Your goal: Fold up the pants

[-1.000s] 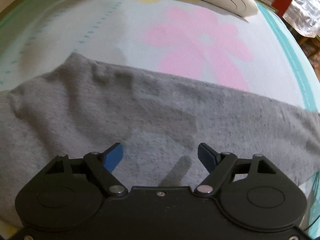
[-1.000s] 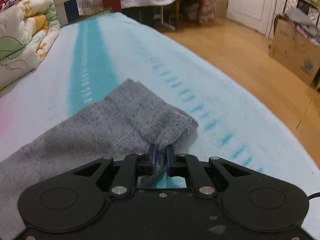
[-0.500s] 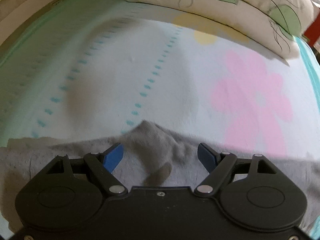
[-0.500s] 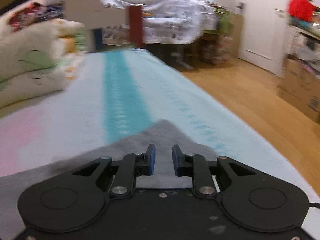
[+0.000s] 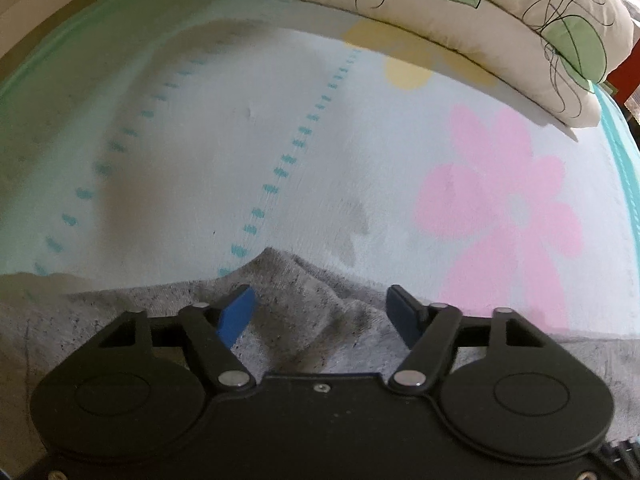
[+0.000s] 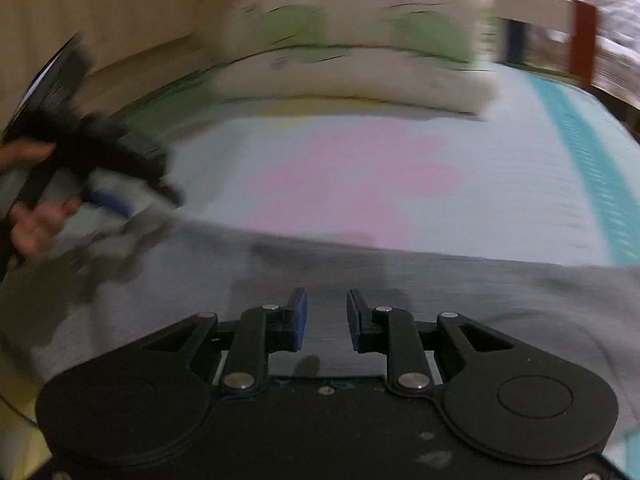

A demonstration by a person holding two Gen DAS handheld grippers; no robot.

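Note:
Grey pants (image 5: 316,312) lie flat across the bed, with a raised peak of cloth between my left fingers. My left gripper (image 5: 320,304) is open and empty, low over that peak at the pants' far edge. In the right wrist view the pants (image 6: 460,292) spread across the near bed. My right gripper (image 6: 326,308) is open with a narrow gap and empty, just above the cloth. The left gripper (image 6: 108,200) shows blurred at the left of that view, held by a hand.
The bed sheet (image 5: 280,140) is pale with a pink flower print (image 5: 504,208) and teal dashes. A folded cream quilt with green leaves (image 5: 480,12) lies at the bed's far side, also in the right wrist view (image 6: 352,52). A red bedpost (image 6: 582,40) stands at the far right.
My right gripper let go of the pant hem, opened and swung left over the pants. My left gripper moved toward the pants' far edge and stayed open.

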